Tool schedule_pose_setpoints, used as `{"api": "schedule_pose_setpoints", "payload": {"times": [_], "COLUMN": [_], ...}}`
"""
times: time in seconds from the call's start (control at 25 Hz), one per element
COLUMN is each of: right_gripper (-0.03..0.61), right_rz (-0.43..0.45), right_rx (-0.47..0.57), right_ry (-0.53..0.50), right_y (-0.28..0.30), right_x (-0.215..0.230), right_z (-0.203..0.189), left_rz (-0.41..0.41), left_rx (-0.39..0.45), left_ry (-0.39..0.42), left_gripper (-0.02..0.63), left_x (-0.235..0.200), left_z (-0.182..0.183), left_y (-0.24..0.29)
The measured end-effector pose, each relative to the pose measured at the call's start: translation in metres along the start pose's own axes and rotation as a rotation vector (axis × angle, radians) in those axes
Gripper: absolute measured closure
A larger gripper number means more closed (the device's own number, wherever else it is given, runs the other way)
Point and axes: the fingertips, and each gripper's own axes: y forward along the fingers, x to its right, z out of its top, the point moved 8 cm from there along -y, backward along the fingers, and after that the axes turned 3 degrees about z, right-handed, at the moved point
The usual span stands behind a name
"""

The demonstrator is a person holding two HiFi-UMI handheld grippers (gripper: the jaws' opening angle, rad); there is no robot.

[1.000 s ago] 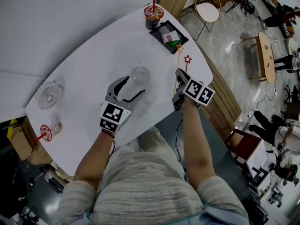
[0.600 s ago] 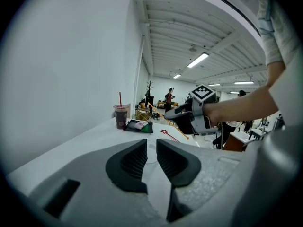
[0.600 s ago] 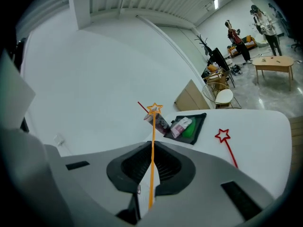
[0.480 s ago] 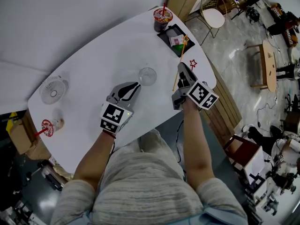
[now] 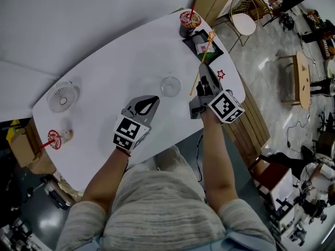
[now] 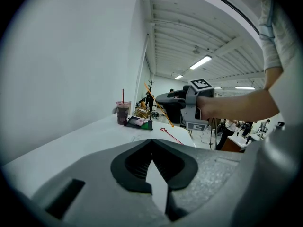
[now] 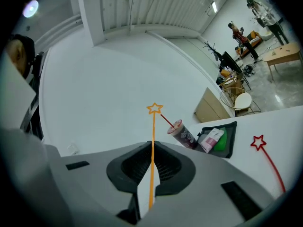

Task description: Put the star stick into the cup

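The orange star stick (image 7: 153,136) is clamped in the right gripper (image 5: 201,82), star end up and away, just right of the clear cup (image 5: 170,86) on the table (image 5: 104,72). The right forearm reaches forward, its gripper nearly level. The left gripper (image 5: 155,98), its jaws just closed on nothing, tilts toward the cup. The print on the far drink cup (image 5: 189,21) is too small to read.

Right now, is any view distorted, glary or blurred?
Both gripper views are fisheye with dark corners; the right gripper view shows the thin orange star stick sharp; in the head view the clear glass cup looks faint against the bright white table.
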Motion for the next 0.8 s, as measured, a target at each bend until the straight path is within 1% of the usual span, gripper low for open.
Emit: {"api": "schedule_pose_setpoints", "payload": {"times": [0.16,0.44,0.68,0.8], "right_gripper": [0.566,0.566,0.566,0.566], "right_rz": [0.042,0.076,0.094,0.093], "right_rx": [0.018,0.029,0.019,0.011], "right_ry": [0.001,-0.007,-0.084,-0.09], "right_y": [0.01,0.026,0.038,0.04], "right_x": [-0.011,-0.014,-0.014,-0.011], "right_z": [-0.005,-0.019,-0.037,-0.045], "left_rz": [0.009,0.028,0.039,0.045], "left_rx": [-0.008,-0.02,-0.029,-0.032], "left_ry": [-0.01,-0.024,-0.034,-0.039], "left_gripper": [0.6,0.6,0.6,0.6], "left_x": [-0.003,-0.012,-0.019,-0.022], "left_z": [-0.005,-0.011,-0.018,-0.021], "left_y": [-0.006,-0.013,-0.018,-0.018]}}
